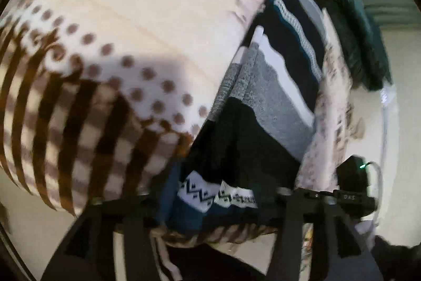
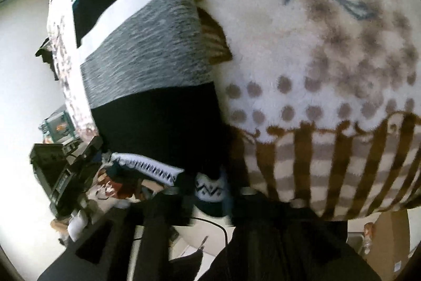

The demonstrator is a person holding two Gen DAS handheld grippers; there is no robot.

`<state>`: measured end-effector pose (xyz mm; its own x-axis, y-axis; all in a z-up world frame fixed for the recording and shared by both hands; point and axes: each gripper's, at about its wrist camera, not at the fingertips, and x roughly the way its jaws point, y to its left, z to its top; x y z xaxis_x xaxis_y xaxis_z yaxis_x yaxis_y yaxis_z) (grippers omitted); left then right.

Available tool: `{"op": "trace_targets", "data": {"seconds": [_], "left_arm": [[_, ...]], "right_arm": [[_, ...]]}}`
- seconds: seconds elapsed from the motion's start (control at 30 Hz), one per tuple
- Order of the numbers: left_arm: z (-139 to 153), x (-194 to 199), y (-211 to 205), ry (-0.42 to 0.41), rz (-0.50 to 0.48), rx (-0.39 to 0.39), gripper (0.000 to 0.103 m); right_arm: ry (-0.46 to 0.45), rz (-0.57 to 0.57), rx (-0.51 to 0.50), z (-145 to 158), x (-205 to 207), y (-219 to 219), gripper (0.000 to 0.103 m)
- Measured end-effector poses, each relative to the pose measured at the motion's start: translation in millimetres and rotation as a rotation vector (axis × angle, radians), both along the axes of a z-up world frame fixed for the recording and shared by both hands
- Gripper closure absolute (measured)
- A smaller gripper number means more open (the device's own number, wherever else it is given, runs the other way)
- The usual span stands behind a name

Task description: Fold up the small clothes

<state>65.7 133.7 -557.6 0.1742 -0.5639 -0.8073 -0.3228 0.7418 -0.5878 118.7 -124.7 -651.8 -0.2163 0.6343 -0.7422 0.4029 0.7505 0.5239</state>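
A striped knit garment in black, grey, white and teal bands lies on a cream fleece blanket with brown dots and stripes. Its patterned white hem hangs at my left gripper, whose jaws look closed on it. In the right wrist view the same garment lies left of centre, and its patterned edge sits at my right gripper, which looks shut on it. The other gripper's black body shows at the left.
The blanket covers the bed and drops off at its striped edge. Dark green clothing lies at the far edge. The right gripper's body shows at the right. Pale floor and clutter lie below.
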Motion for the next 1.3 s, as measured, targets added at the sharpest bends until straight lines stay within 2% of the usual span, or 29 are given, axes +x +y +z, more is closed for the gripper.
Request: {"op": "trace_targets", "data": {"seconds": [0.03,0.1,0.2,0.27,0.3,0.33,0.37,0.4,0.43,0.47,0.6,0.67,0.73,0.77,0.83,0.9,0.93,0.97,1.03,1.2,1.3], "left_arm": [[-2,-3,4,0.003,0.022,-0.016,0.048],[-9,-7,7,0.028,0.041,-0.031,0.048],[-16,-13,-5,0.059,-0.012,-0.023,0.048],[-14,-19,-13,0.047,-0.045,-0.006,0.05],[-12,-24,-16,0.034,-0.056,0.02,0.055],[-12,-28,-16,0.036,-0.051,0.04,0.082],[-13,-31,-13,0.043,-0.031,0.027,0.091],[-13,-35,-8,0.039,-0.003,0.025,0.091],[-13,-39,-1,0.035,0.034,0.003,0.091],[-13,-41,4,0.036,0.065,-0.017,0.091],[-18,-46,9,0.052,0.117,-0.075,0.091],[-29,-52,14,0.089,0.144,-0.077,0.09],[-37,-58,18,0.114,0.159,-0.101,0.083],[-37,-60,19,0.122,0.163,-0.093,0.073],[-27,-62,23,0.109,0.164,-0.083,0.065],[-16,-65,25,0.082,0.156,-0.082,0.065],[-9,-66,25,0.069,0.141,-0.053,0.065],[-5,-68,26,0.059,0.131,-0.037,0.065],[-1,-67,24,0.052,0.118,-0.017,0.064],[21,-45,2,-0.038,0.039,0.085,0.062],[27,-38,-8,-0.061,-0.006,0.11,0.062]], "right_arm": [[-0.004,-0.021,0.014,1,-2,-5,0.046],[0.01,-0.048,0.034,-5,0,-13,0.046],[0.063,-0.092,0.077,-18,-6,-29,0.046],[0.08,-0.088,0.097,-20,-11,-30,0.046],[0.076,-0.07,0.101,-19,-13,-28,0.046],[0.073,-0.051,0.104,-19,-14,-23,0.046],[0.071,-0.027,0.11,-18,-16,-19,0.046],[0.067,0.004,0.105,-19,-17,-11,0.05],[0.047,0.025,0.082,-17,-17,-3,0.083],[0.032,0.045,0.065,-15,-19,1,0.089],[-0.009,0.024,0.05,-3,-23,3,0.09],[-0.01,0.029,0.032,0,-24,-1,0.091],[0.006,0.046,0.006,-3,-24,-1,0.091],[0.01,0.074,-0.014,-6,-22,2,0.091],[0.023,0.104,-0.016,-6,-17,9,0.089],[0.032,0.113,-0.011,-3,-8,18,0.08],[0.036,0.108,0.021,-3,-6,18,0.072],[0.035,0.097,0.055,-2,-4,17,0.059],[0.019,0.084,0.058,1,-1,12,0.048],[0.013,0.04,0.06,-3,3,-8,0.048],[0.013,0.048,0.043,-11,3,-12,0.048]]}}
